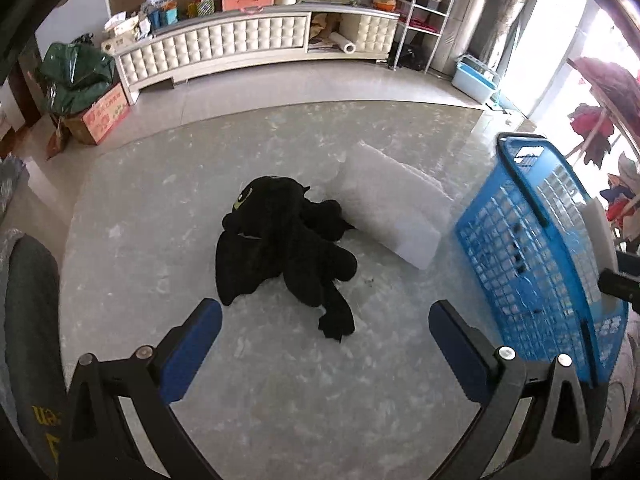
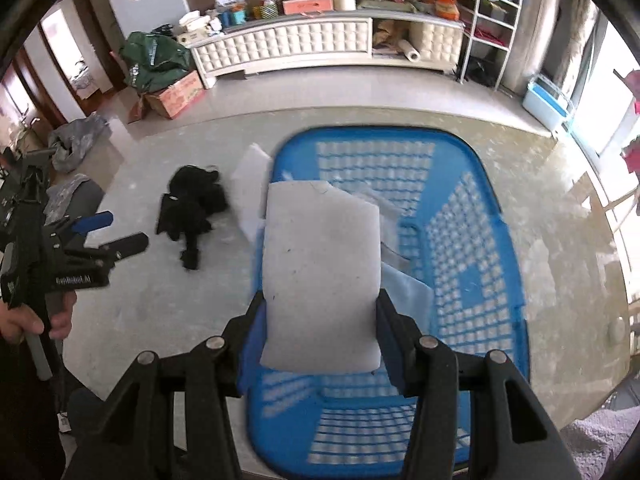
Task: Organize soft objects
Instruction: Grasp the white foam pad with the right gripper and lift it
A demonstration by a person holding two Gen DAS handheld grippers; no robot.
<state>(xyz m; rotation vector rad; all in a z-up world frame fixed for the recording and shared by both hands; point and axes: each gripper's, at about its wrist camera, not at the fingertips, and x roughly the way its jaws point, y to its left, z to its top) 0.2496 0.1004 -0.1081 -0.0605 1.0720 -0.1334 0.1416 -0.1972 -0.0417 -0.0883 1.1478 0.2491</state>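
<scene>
The right gripper point(image 2: 320, 312) is clamping a white foam pad point(image 2: 320, 272) and holding it over a blue basket point(image 2: 472, 264) standing on the gray marbled table point(image 2: 160, 300). Other foam pieces are lying inside the basket. The left gripper point(image 1: 324, 324) is hovering with its jaws spread wide and holding nothing, facing a black plush toy point(image 1: 288, 240) on the table. A second foam pad point(image 1: 396, 208) is lying just beside the toy, between it and the basket.

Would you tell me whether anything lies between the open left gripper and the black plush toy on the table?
Nothing visible does: only bare tabletop separates the left gripper from the black plush toy.
</scene>
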